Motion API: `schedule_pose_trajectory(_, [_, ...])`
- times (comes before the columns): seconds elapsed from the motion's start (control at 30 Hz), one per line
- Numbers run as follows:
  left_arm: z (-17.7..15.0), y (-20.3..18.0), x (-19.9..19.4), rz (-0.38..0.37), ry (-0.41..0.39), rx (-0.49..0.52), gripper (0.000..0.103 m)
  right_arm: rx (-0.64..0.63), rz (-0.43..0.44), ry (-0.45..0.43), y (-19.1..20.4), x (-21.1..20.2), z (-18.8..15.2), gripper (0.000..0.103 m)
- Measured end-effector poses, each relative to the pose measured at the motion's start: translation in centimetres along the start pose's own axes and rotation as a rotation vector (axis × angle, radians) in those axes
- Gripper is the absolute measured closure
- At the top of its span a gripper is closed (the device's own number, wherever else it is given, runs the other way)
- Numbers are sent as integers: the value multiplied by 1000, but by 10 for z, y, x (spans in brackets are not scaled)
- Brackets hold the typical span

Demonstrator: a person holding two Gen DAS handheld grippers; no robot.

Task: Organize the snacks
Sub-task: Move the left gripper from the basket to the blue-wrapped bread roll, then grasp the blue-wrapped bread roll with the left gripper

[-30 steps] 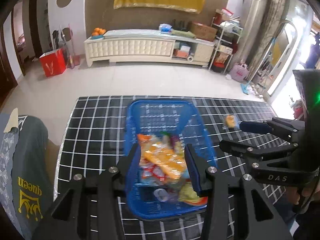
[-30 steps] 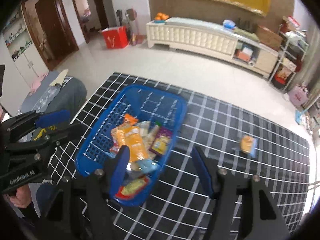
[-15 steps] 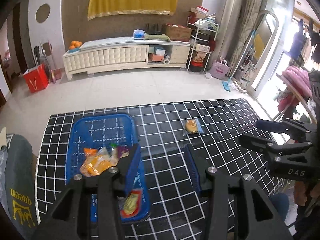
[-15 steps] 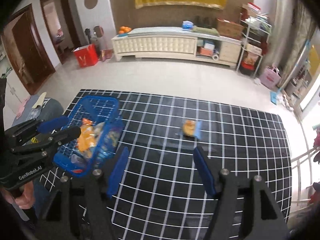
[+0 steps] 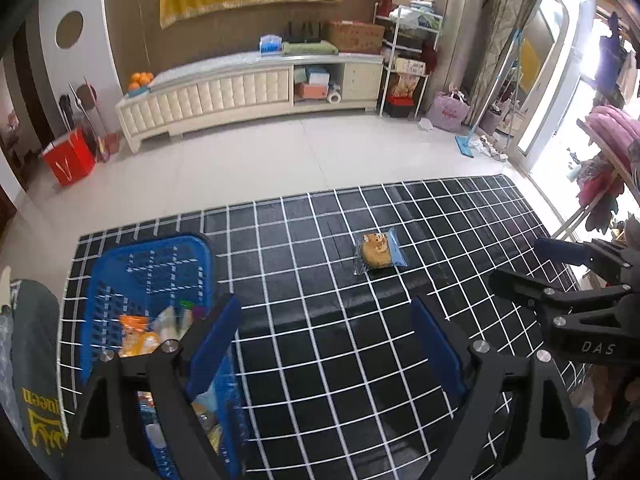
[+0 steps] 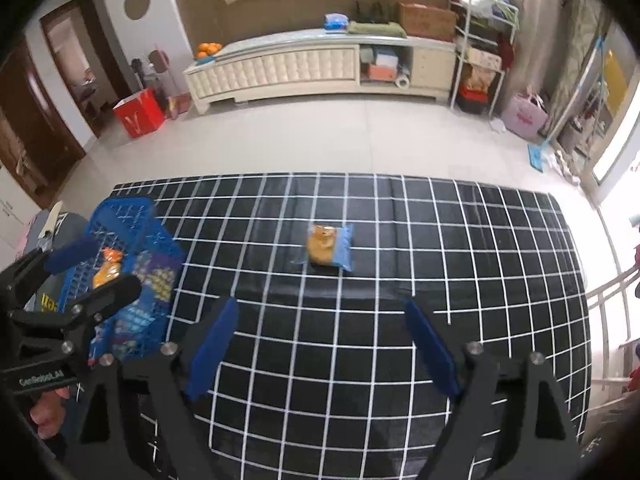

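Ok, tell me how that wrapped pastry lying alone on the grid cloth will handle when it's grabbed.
The wrapped pastry is probably light and soft, so a hard squeeze could crush it. Its film wrapper looks glossy and loose at the ends, so likely slippery and crinkly. It lies flat, so it shouldn't roll.

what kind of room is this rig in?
Most likely a home living room: a long cream TV-style cabinet with oranges on top, a cluttered storage rack, tiled floor, and a black grid tablecloth as the work surface.
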State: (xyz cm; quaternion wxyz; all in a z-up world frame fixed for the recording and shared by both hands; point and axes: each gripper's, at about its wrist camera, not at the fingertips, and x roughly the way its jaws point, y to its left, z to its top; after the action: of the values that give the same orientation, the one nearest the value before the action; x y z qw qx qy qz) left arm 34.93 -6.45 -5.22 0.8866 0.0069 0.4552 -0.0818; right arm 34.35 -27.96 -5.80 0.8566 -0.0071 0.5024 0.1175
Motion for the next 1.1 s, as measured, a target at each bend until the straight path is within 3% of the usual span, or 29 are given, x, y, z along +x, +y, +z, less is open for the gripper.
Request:
schedule_pose_trajectory(0.17, [7,-11,31,6,43,-12,18,62,39,54,-22,26,5,5])
schedule_pose_trajectory(0.3, [13,-18,54,13,63,-39,18,88,42,96,-32,45,7,3])
schedule_pose_trajectory(0.4, [15,-23,74,-38,93,-67,18,89,34,104,-39,54,8,3])
schedule_pose_trajectory(0.53, [18,-34,106,-31,156,-53,18,96,4,99,-53,63,10,2])
schedule_pose_trajectory(0.63, [20,-38,127,-69,213,-71,18,95,-13,114,-63,75,12,2])
schedule_pose_trajectory(0.8, [27,-42,153,-103,225,-109,18,111,-30,126,-82,93,16,2])
schedule_pose_trajectory(1.1, [47,-64,203,-117,253,-70,18,142,-45,141,-107,118,27,2])
